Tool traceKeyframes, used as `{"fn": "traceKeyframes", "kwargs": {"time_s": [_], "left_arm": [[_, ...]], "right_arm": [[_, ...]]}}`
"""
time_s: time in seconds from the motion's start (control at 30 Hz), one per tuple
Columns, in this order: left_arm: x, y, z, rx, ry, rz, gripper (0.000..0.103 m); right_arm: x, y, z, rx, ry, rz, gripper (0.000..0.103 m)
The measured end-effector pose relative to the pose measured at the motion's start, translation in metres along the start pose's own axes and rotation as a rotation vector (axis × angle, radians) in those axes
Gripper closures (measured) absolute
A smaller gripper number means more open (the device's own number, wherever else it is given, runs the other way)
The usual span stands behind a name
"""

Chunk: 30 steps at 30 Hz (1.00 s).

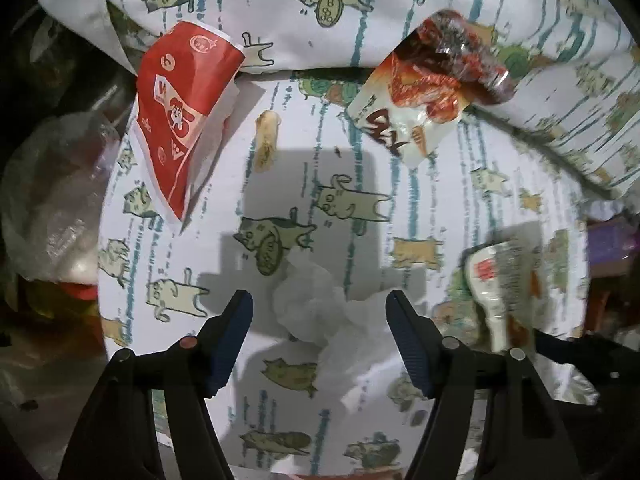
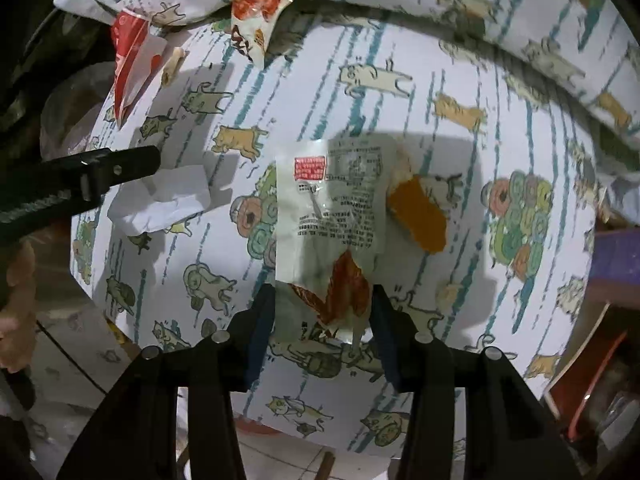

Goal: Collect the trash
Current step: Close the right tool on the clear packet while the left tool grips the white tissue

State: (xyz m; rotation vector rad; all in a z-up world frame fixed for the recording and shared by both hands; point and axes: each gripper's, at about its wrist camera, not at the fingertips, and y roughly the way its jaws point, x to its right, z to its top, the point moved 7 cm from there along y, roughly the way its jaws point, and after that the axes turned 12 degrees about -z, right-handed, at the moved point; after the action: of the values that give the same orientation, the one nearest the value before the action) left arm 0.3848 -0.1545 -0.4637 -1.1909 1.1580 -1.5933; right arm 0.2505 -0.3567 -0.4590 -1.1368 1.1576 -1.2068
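Your left tongs [image 1: 320, 320] point down with jaws apart; the crumpled white tissue [image 1: 316, 304] lies between them, with no pad visibly pressing it. Your right tongs [image 2: 322, 320] are clamped on the printed snack wrapper [image 2: 336, 208]. Beside that wrapper sits an orange scrap [image 2: 420, 216]. Beyond the tissue, toward the pillow [image 1: 360, 12], lie a red wrapper [image 1: 180, 108] and a second snack packet [image 1: 424, 100]. The cat-print bed sheet [image 1: 360, 208] drops off left of the tissue; open sheet remains between tissue and pillow.
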Motion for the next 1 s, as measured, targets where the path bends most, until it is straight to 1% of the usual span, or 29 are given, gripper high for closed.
{"fn": "traceKeyframes", "kwargs": {"time_s": [0.03, 0.07, 0.1, 0.13, 0.17, 0.2, 0.23, 0.3, 0.33, 0.37, 0.4, 0.43, 0.5, 0.53, 0.57, 0.63, 0.67, 0.73, 0.8, 0.87, 0.9, 0.93, 0.97, 1.0], "left_arm": [[-0.001, 0.003, -0.001, -0.013, 0.008, 0.029, 0.032], [-0.001, 0.007, -0.001, -0.028, 0.019, 0.05, 0.032], [-0.001, 0.012, -0.002, -0.041, 0.033, 0.047, 0.032], [-0.002, 0.015, -0.004, -0.05, 0.037, 0.043, 0.032], [-0.003, 0.018, -0.005, -0.062, 0.032, 0.046, 0.032], [-0.004, 0.021, -0.008, -0.073, 0.012, 0.034, 0.032], [-0.003, 0.024, -0.011, -0.085, -0.007, -0.001, 0.032], [0.002, 0.03, -0.018, -0.126, -0.037, -0.09, 0.032], [0.003, 0.029, -0.02, -0.123, -0.036, -0.095, 0.036], [0.004, 0.029, -0.023, -0.126, -0.02, -0.08, 0.05], [0.005, 0.028, -0.025, -0.132, 0.005, -0.047, 0.058], [0.006, 0.028, -0.029, -0.13, 0.029, -0.025, 0.07], [0.008, 0.026, -0.032, -0.126, 0.025, -0.045, 0.077], [0.008, 0.025, -0.033, -0.125, 0.019, -0.052, 0.083], [0.006, 0.022, -0.033, -0.119, 0.014, -0.056, 0.086], [0.002, 0.011, -0.029, -0.095, 0.021, -0.048, 0.087], [0.002, 0.004, -0.026, -0.071, 0.028, -0.04, 0.087], [0.003, -0.011, -0.02, -0.022, 0.038, -0.052, 0.087], [0.007, -0.032, -0.015, 0.059, 0.048, -0.112, 0.087], [0.008, -0.051, -0.009, 0.129, 0.062, -0.131, 0.087], [0.008, -0.061, -0.006, 0.168, 0.071, -0.136, 0.087], [0.007, -0.067, 0.004, 0.192, 0.076, -0.136, 0.087], [0.006, -0.077, 0.006, 0.23, 0.08, -0.131, 0.087], [0.006, -0.087, 0.008, 0.267, 0.084, -0.125, 0.087]], "right_arm": [[0.001, 0.0, -0.001, -0.006, 0.0, 0.012, 0.055], [-0.001, 0.002, -0.001, -0.012, -0.012, 0.022, 0.049], [-0.009, 0.006, -0.002, -0.017, -0.035, 0.025, 0.045], [-0.008, 0.006, -0.004, -0.018, -0.064, 0.013, 0.039], [-0.004, 0.005, -0.005, -0.006, -0.076, -0.015, 0.037], [0.001, 0.004, -0.005, 0.006, -0.067, -0.044, 0.036], [0.006, 0.003, -0.004, 0.011, -0.053, -0.055, 0.033], [0.011, 0.002, 0.001, 0.018, -0.013, -0.038, 0.031], [0.016, 0.0, 0.004, 0.027, 0.008, -0.032, 0.03], [0.021, -0.002, 0.007, 0.037, 0.025, -0.037, 0.028], [0.024, -0.004, 0.013, 0.046, 0.027, -0.05, 0.026], [0.026, -0.005, 0.016, 0.056, 0.018, -0.07, 0.025], [0.022, -0.004, 0.021, 0.071, -0.015, -0.108, 0.024], [0.019, -0.002, 0.021, 0.061, -0.035, -0.125, 0.024], [0.016, -0.001, 0.02, 0.05, -0.054, -0.128, 0.024], [0.014, -0.001, 0.021, 0.046, -0.075, -0.136, 0.024], [0.015, 0.0, 0.021, 0.045, -0.077, -0.149, 0.024], [0.014, 0.001, 0.022, 0.04, -0.077, -0.157, 0.026], [0.007, 0.005, 0.026, 0.032, -0.069, -0.155, 0.043], [0.01, 0.003, 0.03, 0.036, -0.055, -0.155, 0.051], [0.011, -0.002, 0.034, 0.05, -0.045, -0.154, 0.052], [0.011, -0.006, 0.038, 0.066, -0.032, -0.153, 0.053], [0.013, -0.014, 0.041, 0.087, -0.02, -0.146, 0.054], [0.007, -0.024, 0.045, 0.112, -0.006, -0.131, 0.057]]}}
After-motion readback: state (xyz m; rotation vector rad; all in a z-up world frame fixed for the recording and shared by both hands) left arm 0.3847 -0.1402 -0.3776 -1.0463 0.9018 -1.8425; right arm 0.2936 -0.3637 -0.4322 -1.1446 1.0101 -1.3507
